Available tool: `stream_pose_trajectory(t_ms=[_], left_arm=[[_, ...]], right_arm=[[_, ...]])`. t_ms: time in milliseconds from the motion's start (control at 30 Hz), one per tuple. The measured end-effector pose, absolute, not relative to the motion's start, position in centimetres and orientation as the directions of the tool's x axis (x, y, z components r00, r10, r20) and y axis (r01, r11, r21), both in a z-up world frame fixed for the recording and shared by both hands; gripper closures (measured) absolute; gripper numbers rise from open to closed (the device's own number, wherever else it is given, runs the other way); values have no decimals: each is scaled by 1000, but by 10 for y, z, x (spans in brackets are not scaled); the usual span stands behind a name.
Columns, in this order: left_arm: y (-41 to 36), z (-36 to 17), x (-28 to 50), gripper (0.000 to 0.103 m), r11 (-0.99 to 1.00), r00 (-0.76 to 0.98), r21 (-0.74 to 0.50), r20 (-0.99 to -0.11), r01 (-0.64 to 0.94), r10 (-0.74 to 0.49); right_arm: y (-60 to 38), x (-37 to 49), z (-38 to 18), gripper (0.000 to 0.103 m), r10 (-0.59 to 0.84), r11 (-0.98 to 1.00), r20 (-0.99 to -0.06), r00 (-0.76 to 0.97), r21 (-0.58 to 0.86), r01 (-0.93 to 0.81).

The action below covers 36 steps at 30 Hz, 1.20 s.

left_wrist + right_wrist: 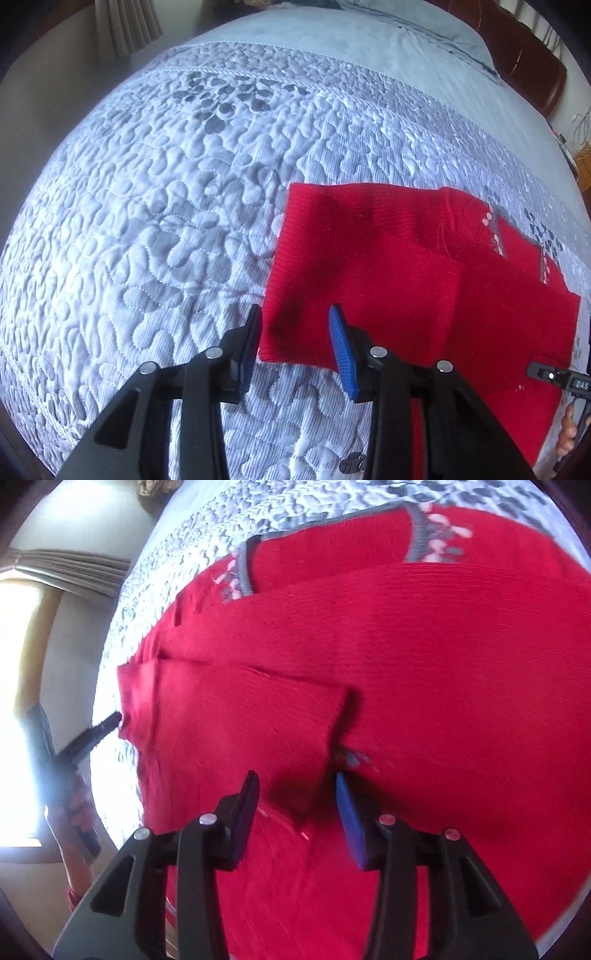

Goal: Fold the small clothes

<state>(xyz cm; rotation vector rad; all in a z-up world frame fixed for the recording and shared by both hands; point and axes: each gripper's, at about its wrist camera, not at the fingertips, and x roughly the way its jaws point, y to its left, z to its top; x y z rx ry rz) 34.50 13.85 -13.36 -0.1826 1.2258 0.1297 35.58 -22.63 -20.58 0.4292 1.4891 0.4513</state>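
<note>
The red sweater (388, 258) lies flat on the bed (166, 203), toward its near edge and well clear of the pillow end, and it looks partly folded. 1 sleeve (240, 731) is laid across the body as a squarish flap, and the left side shows a straight folded edge. My reading is that the sleeve-in folds are done or nearly so, and a final fold to halve the body is left (the right side is too blurred to judge).

Both tongs stand spread and hold nothing. The left gripper (295, 332) hovers over the sweater's near left corner, the cloth showing between its jaws but not pinched. The right gripper (295, 801) hangs above the middle of the sweater, near the flap's corner.

The sweater is a fine rib knit, soft and matte, with a grey ribbed collar (417, 535) and small pink and grey motifs beside it. The bed cover is pale quilted fabric, puffy, stitched in winding loops with grey leaf prints. The pads (341, 350) on the jaws are blue and ridged.
</note>
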Motion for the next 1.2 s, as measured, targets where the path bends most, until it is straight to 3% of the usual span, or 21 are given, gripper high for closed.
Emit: stream_pose_trajectory(t_ms=[67,133,300,533,800,1000,1033,1100,1200], left_arm=[[143,-136,341,65,975,330,-82,-944,-205,-10],[147,-139,337,65,974,327,-79,-945,-214,-5],[156,-136,337,65,962,340,-99,-940,-256,-6],[135,-125,346,61,970,364,-81,-931,-228,8],[77,-150,365,61,989,322,41,-943,-144,86],[64,-174,373,59,986,284,93,-950,-139,129],[62,-171,373,59,986,286,102,-949,-132,137],[61,-163,373,59,987,298,99,-945,-127,133],[57,-145,376,59,990,350,78,-930,-115,114]], right_arm=[[-221,358,-202,85,546,838,-837,25,545,-38],[-221,356,-191,99,560,827,-827,39,557,-70],[-228,355,-140,99,598,799,-794,105,583,-147],[-279,365,-70,99,507,861,-823,255,471,-191],[-373,356,-98,99,377,923,-881,287,383,-37],[-409,362,-167,95,320,937,-925,207,341,75],[-412,361,-174,87,321,936,-926,198,342,84],[-417,358,-178,82,342,926,-916,209,367,91],[-430,360,-176,61,395,896,-887,240,429,111]])
